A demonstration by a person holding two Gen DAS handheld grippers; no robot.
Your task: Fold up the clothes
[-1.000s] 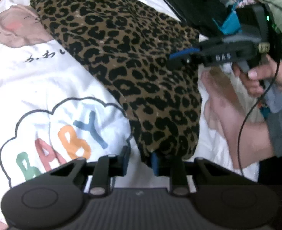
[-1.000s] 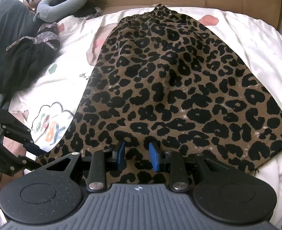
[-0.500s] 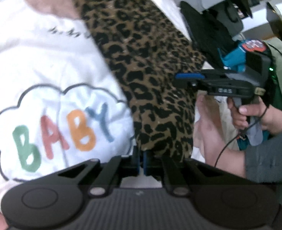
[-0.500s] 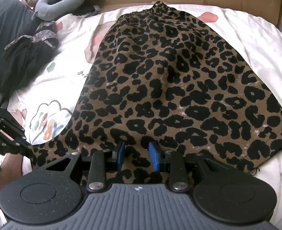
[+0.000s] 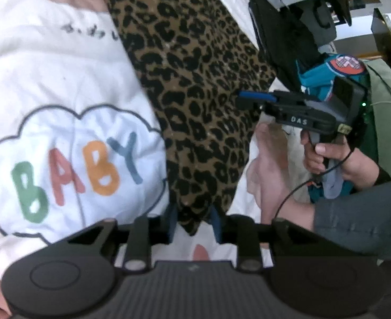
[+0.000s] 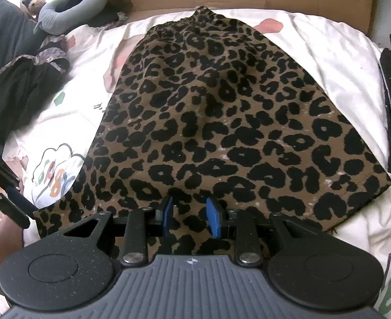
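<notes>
One leopard-print skirt [image 6: 222,122] lies flat on the white bedsheet [image 5: 62,79], its long axis running from the near hem up to the waistband by the cardboard. Both grippers sit at that hem. The left gripper [image 5: 194,220], nearest the hem's corner, has just been opening, jaws part open astride the corner without pressing it. The right gripper [image 6: 189,219] stands part open over mid-hem, gripping nothing. No containers show.
</notes>
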